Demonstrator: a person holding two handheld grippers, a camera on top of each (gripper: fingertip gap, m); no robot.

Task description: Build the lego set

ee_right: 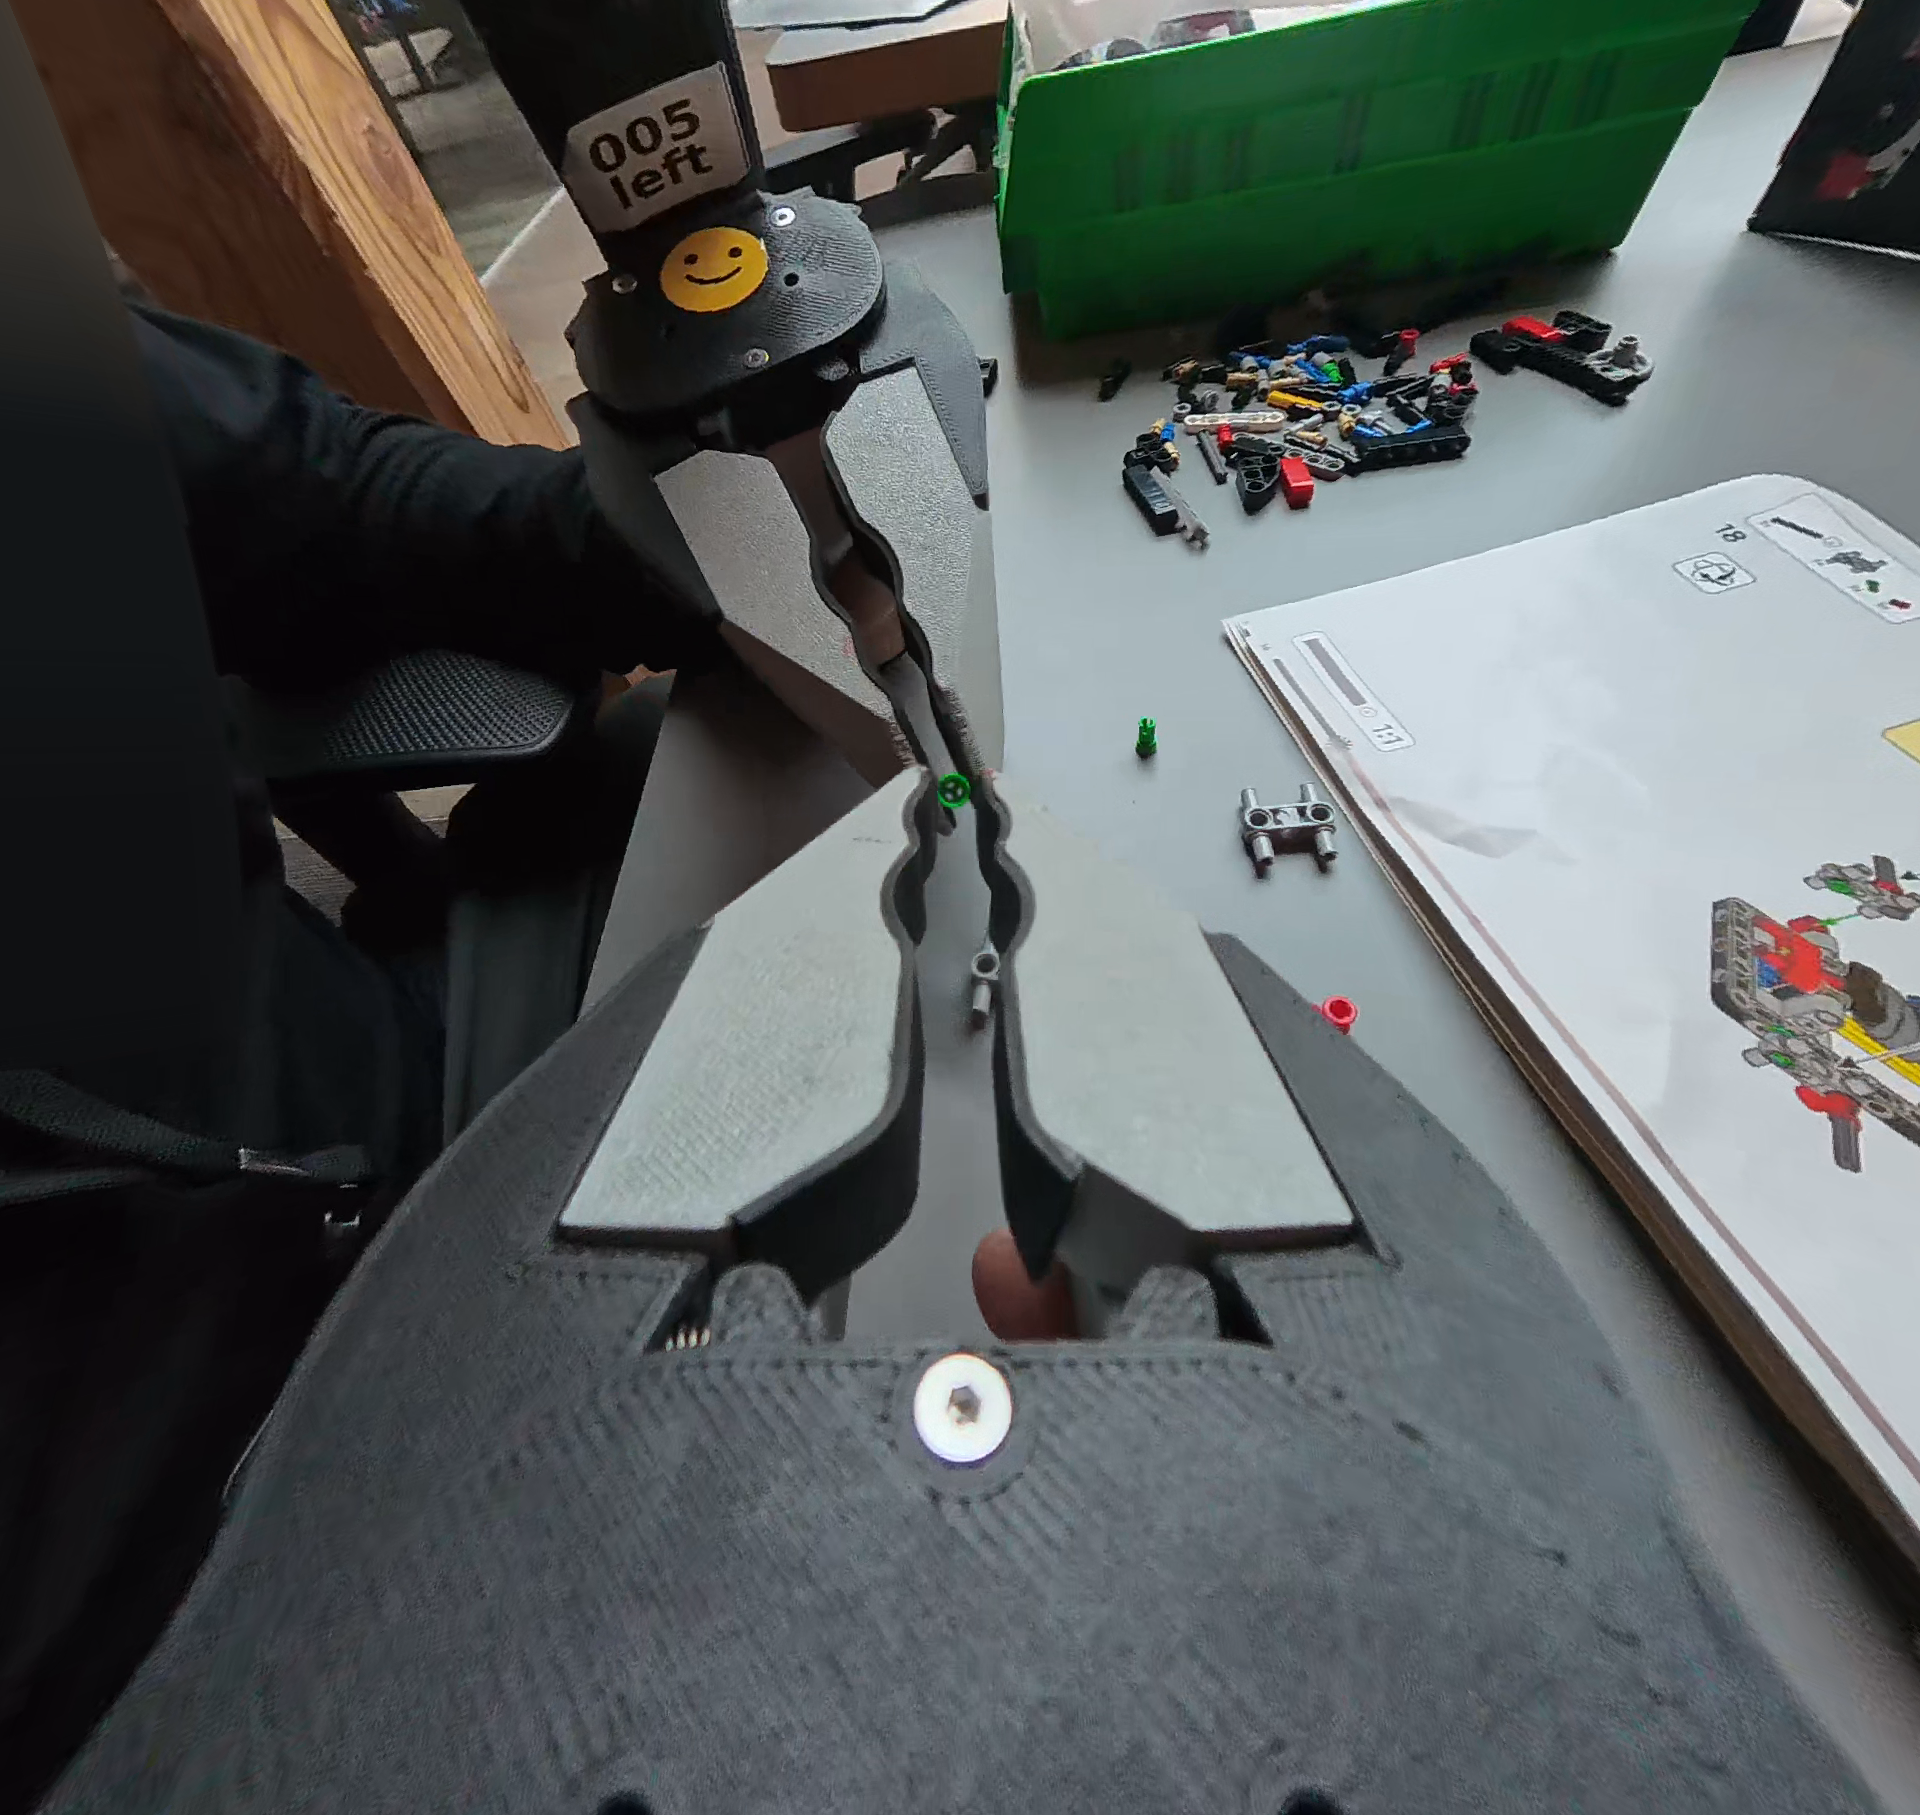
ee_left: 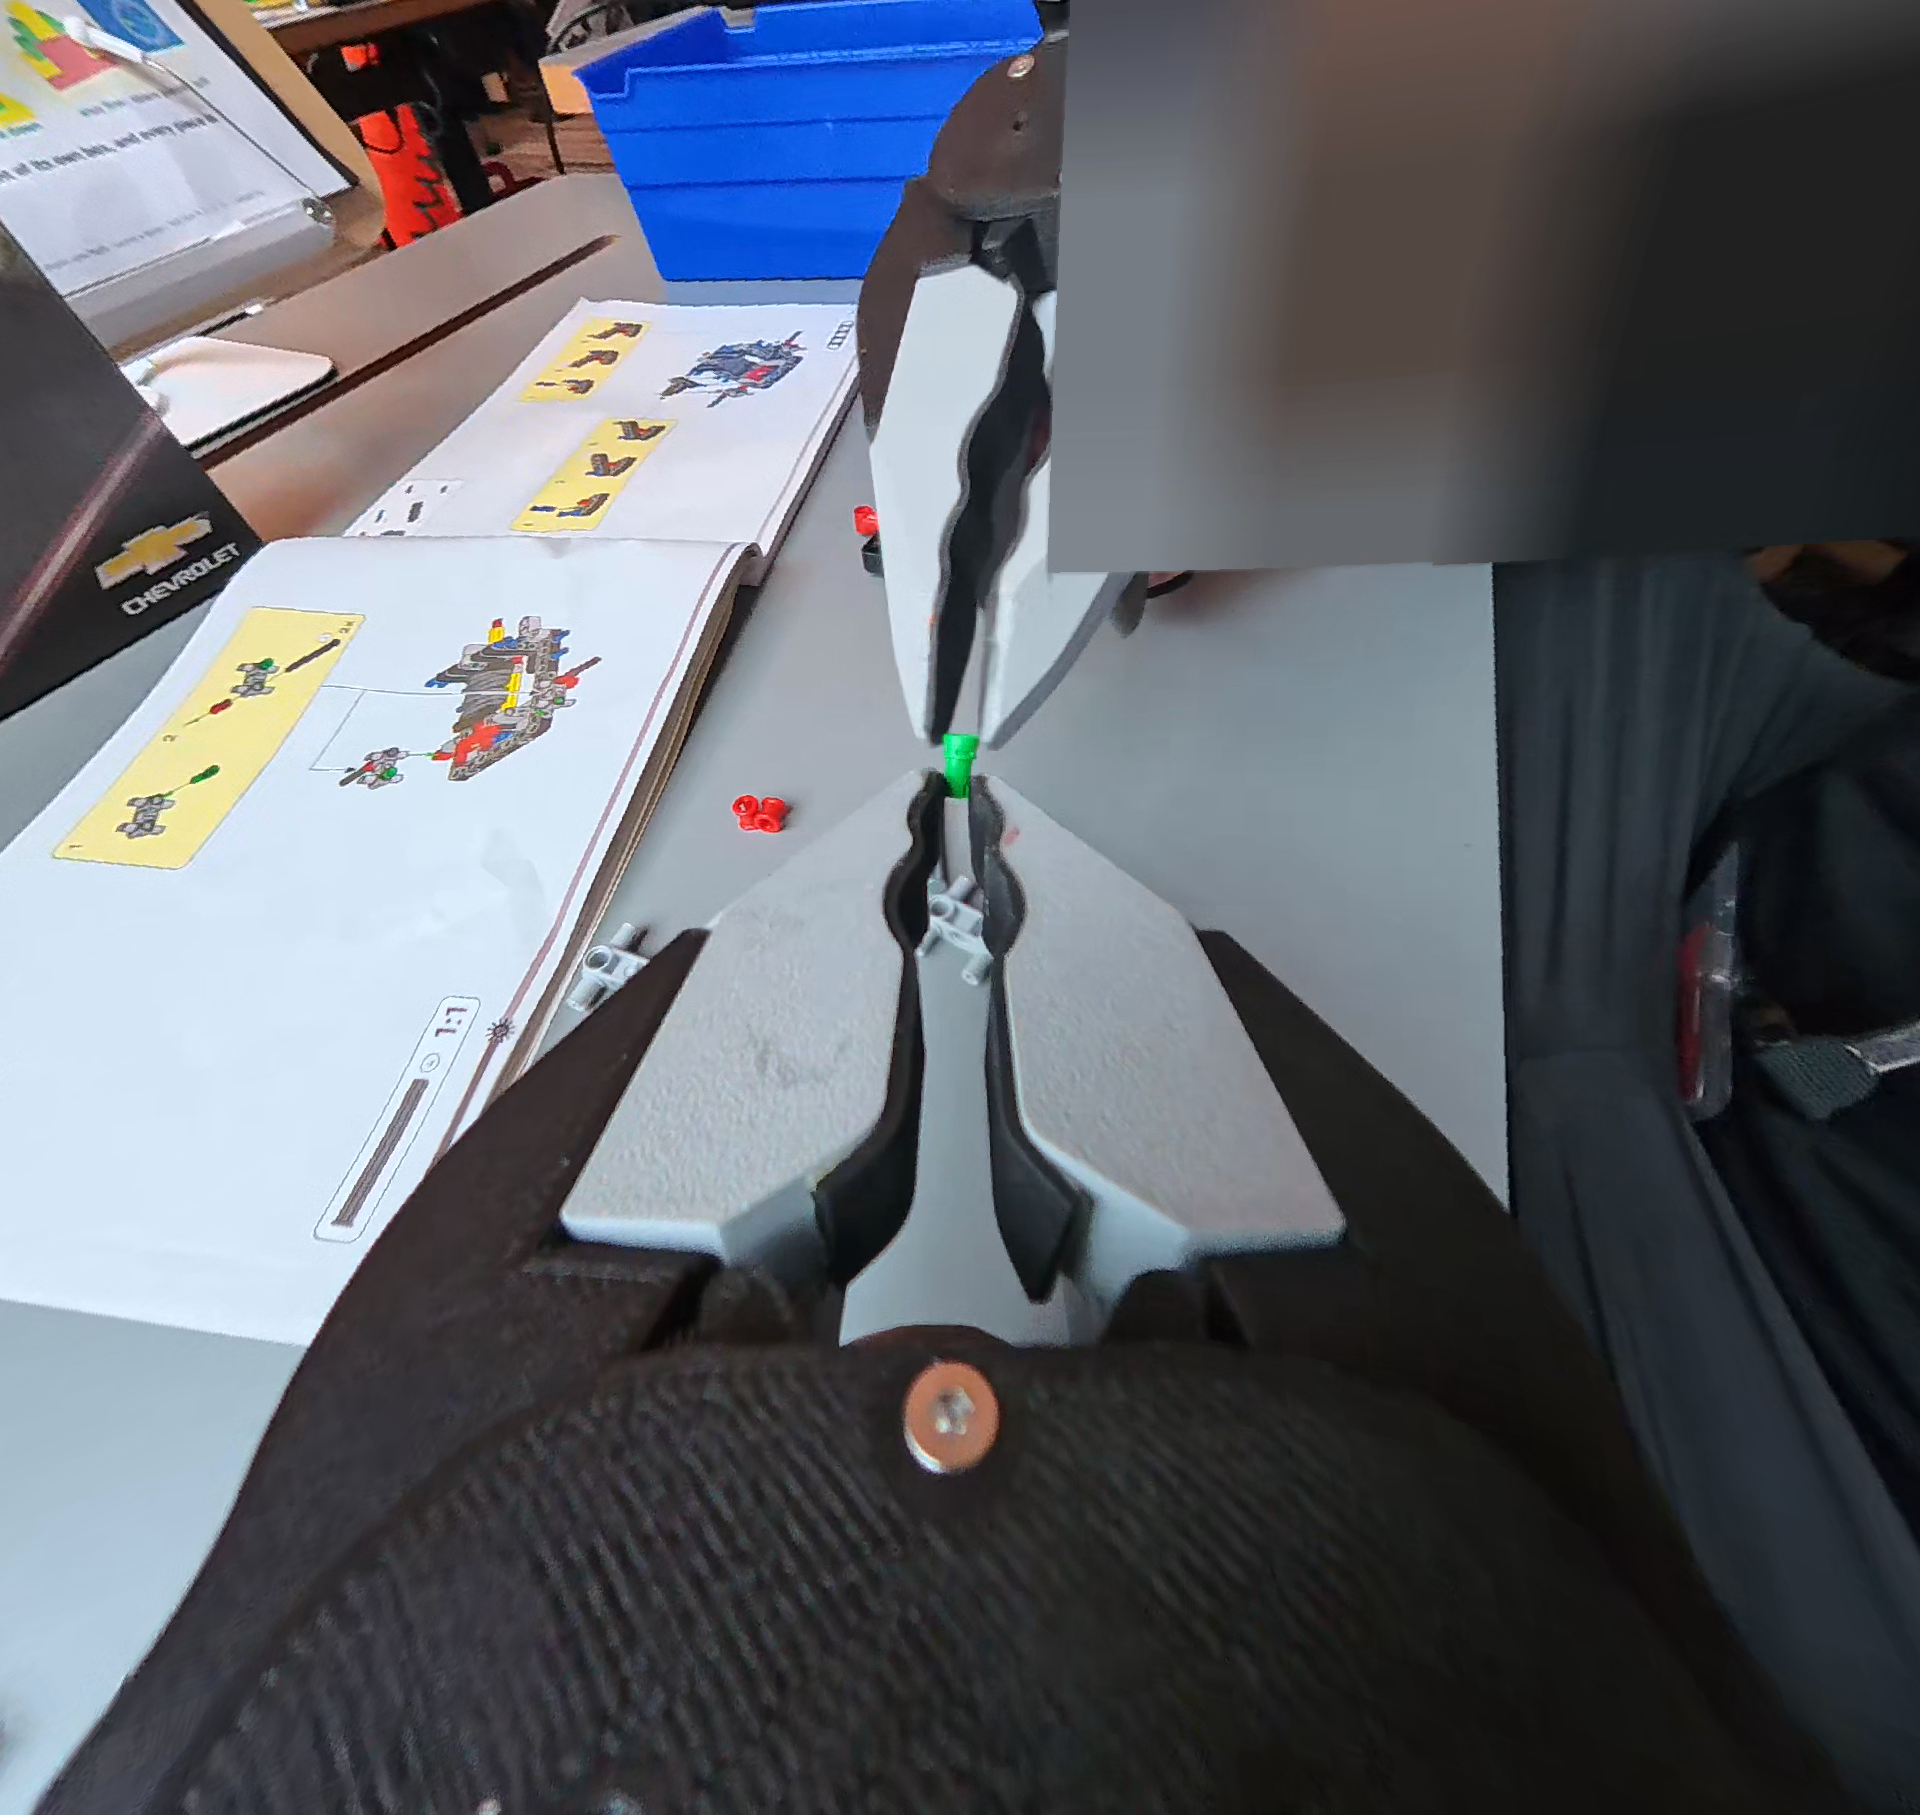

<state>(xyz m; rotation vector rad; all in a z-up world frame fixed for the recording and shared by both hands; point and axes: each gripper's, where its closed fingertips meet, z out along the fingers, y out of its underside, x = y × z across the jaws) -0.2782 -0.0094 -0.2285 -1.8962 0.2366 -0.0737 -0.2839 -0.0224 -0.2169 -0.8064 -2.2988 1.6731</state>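
The left hand-held gripper (ee_left: pixel 954 797) has a ribbed, matt black printed-plastic body, smooth grey finger plates and a shiny metal screw (ee_left: pixel 951 1418). The green pin (ee_left: pixel 958 760) it pinches is glossy plastic, like the blue bin (ee_left: pixel 790 118) and green bin (ee_right: pixel 1351 134). The instruction booklet (ee_left: pixel 312 882) is smooth white paper. The grey surface (ee_left: pixel 1247 778) looks matt. A varnished wooden beam (ee_right: pixel 301 155) shows grain.
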